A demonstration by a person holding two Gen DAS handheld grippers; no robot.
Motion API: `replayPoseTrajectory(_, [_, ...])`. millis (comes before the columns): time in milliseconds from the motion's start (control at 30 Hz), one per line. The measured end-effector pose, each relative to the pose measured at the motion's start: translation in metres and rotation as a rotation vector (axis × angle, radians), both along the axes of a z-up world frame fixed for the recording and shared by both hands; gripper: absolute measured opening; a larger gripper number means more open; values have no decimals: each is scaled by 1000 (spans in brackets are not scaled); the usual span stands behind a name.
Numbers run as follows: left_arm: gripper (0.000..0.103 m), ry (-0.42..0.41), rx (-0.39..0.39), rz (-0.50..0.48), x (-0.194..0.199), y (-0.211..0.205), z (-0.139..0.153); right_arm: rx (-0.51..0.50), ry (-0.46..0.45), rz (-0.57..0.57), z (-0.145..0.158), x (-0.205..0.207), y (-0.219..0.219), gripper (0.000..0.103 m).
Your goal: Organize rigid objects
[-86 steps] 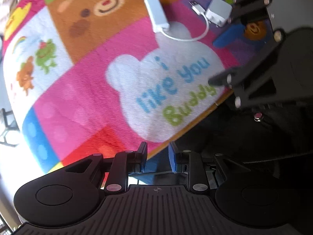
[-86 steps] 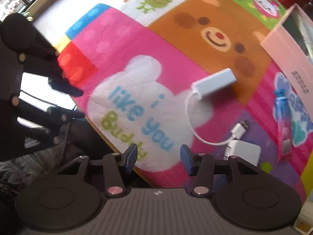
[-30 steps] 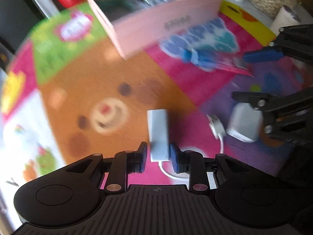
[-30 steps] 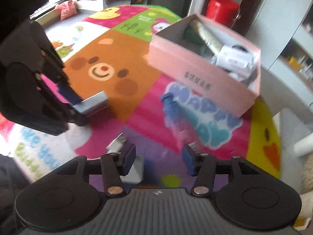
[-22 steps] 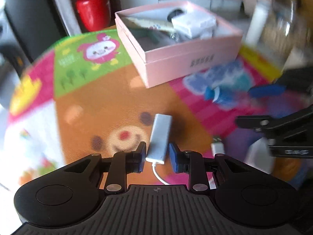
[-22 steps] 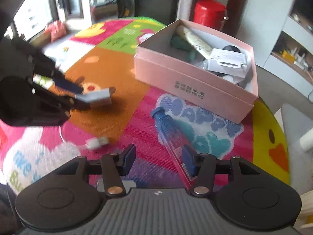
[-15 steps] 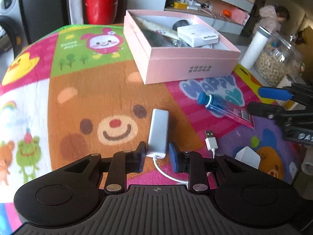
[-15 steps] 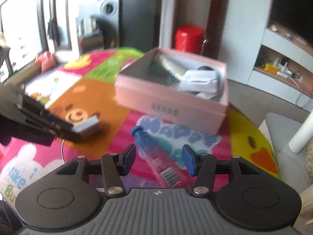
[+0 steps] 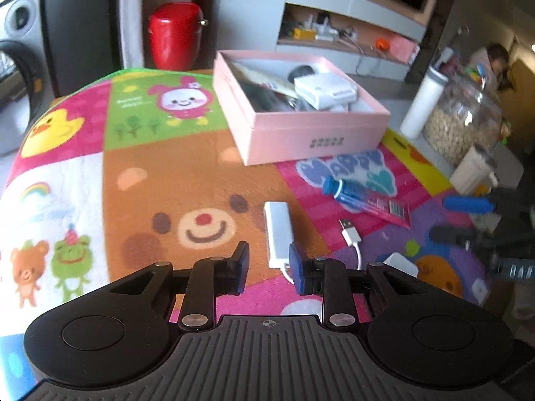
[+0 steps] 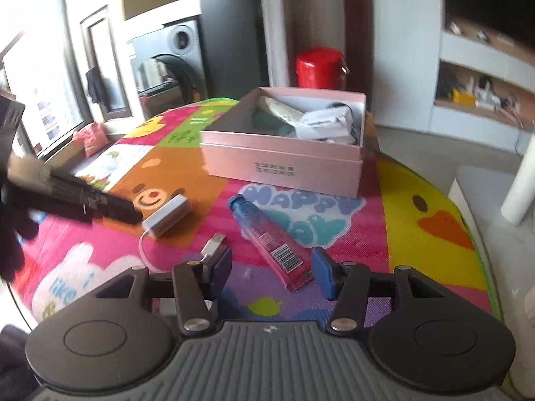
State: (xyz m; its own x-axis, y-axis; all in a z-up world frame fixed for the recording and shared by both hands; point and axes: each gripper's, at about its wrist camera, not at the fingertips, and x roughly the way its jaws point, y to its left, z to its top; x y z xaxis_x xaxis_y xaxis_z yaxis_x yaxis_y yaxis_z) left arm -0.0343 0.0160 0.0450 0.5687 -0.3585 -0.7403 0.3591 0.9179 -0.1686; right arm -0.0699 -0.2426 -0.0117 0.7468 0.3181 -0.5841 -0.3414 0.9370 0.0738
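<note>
A white adapter block [image 9: 278, 234] with a white cable and USB plug [image 9: 349, 227] lies on the cartoon mat. My left gripper [image 9: 269, 269] is open, its jaws either side of the block's near end, not gripping. A blue-capped pink tube [image 10: 271, 234] lies near an open pink box [image 10: 284, 163] holding several items. My right gripper [image 10: 271, 272] is open and empty over the tube's near end. The adapter [image 10: 167, 215] and the left gripper's fingers [image 10: 100, 205] also show in the right wrist view. A white charger [image 9: 399, 264] lies right of my left gripper.
The colourful mat [image 9: 140, 180] covers a round table. A red canister [image 9: 175, 35] stands behind it. A glass jar [image 9: 461, 127] and white bottle [image 9: 423, 103] stand to the right. The right gripper [image 9: 474, 217] shows at the left view's right edge.
Both grippers rose and tilted up from the mat's near edge to face the box. The left gripper closed in around the adapter's near end; the right moved over the tube.
</note>
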Motion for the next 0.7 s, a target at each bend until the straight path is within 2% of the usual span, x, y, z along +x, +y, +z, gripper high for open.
replayPoseTrajectory(67, [29,4,-9,10,5,-2,0,16,7,42,-2,-4,4,60])
replayPoseTrajectory(167, [29,-3,25,-9,16,-23,-6,61,40,107,-4,-4,11,61])
replayPoseTrajectory(333, [33,15,142,-47,30,-57,-32,-78,-61,122,6,1,32,61])
replayPoseTrajectory(400, [34,-25,152,-57,29,-61,-35,-112,-80,126,7,15,35,61])
replayPoseTrajectory(500, [30,-37,134,-53,34,-60,-37,-110,-32,115,-1,58,40,60])
replayPoseTrajectory(533, [25,-42,131,-49,36,-60,-37,-108,-12,105,-5,73,41,58])
replayPoseTrajectory(633, [25,-43,152,-60,36,-61,-36,-105,45,103,-18,102,48,47])
replayPoseTrajectory(667, [25,-44,164,-65,34,-61,-35,-102,64,116,-21,104,49,37])
replayPoseTrajectory(700, [25,-48,176,-71,32,-62,-35,-109,77,133,-23,103,52,35])
